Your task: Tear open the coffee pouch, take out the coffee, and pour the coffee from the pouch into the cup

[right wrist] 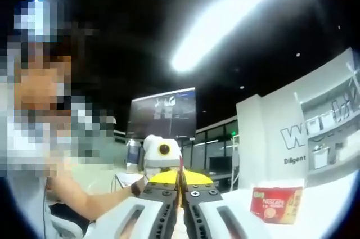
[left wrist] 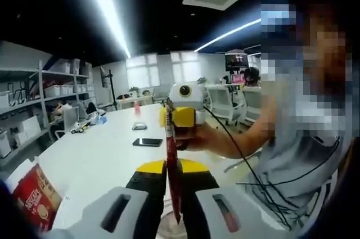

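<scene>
A narrow red coffee pouch [left wrist: 170, 152] stands edge-on between both grippers. My left gripper [left wrist: 173, 176] is shut on its lower part. The right gripper [left wrist: 179, 122], yellow and white, faces me from just behind and holds the pouch's upper end. In the right gripper view my right gripper [right wrist: 181, 187] is shut on the thin pouch edge [right wrist: 181, 172], with the left gripper [right wrist: 163, 154] opposite. Under my left jaws a round clear rim [left wrist: 164, 229] peeks out, possibly the cup, mostly hidden.
A red Nescafe box [left wrist: 34, 199] [right wrist: 275, 204] stands on the white table [left wrist: 101, 154]. Two phones [left wrist: 147, 141] lie further back. A person's arm [left wrist: 236, 138] reaches in from the right; shelves line the left wall.
</scene>
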The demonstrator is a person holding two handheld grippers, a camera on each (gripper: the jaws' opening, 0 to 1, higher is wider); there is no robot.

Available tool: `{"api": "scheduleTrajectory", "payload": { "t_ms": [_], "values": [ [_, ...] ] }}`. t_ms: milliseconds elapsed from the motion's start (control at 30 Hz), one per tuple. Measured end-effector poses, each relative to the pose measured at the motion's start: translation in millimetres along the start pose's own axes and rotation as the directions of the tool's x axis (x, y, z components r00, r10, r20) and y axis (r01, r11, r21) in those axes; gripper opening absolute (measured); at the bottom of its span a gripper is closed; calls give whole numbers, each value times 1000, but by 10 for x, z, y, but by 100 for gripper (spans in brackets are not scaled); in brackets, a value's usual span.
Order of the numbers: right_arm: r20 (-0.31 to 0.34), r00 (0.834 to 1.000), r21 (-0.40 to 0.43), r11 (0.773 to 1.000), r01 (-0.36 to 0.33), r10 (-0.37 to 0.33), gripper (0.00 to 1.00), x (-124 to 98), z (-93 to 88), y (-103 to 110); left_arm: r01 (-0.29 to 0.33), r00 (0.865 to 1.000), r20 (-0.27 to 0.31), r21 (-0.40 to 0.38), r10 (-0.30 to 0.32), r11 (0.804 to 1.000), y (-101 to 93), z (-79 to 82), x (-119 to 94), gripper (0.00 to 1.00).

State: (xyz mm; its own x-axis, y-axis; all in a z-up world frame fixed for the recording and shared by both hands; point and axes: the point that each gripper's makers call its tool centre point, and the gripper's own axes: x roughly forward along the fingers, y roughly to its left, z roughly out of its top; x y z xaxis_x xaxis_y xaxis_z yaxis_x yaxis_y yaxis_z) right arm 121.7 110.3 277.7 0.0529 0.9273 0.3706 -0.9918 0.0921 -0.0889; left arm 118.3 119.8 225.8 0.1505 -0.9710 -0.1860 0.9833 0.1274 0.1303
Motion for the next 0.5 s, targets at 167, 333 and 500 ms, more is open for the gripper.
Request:
{"api": "scheduleTrajectory", "payload": {
  "t_ms": [167, 333, 500],
  "values": [
    [14, 1000, 15, 1000, -15, 15, 8, 4, -2, 7, 7, 1000, -11, 3, -7, 1000, -22, -10, 16, 5],
    [14, 999, 21, 999, -28, 28, 11, 17, -13, 45, 11, 1000, -15, 3, -10, 1000, -27, -16, 17, 5],
    [-1, 1000, 31, 999, -28, 28, 11, 14, -67, 46, 11, 1000, -14, 6, -10, 1000, -28, -16, 11, 5]
  ]
}}
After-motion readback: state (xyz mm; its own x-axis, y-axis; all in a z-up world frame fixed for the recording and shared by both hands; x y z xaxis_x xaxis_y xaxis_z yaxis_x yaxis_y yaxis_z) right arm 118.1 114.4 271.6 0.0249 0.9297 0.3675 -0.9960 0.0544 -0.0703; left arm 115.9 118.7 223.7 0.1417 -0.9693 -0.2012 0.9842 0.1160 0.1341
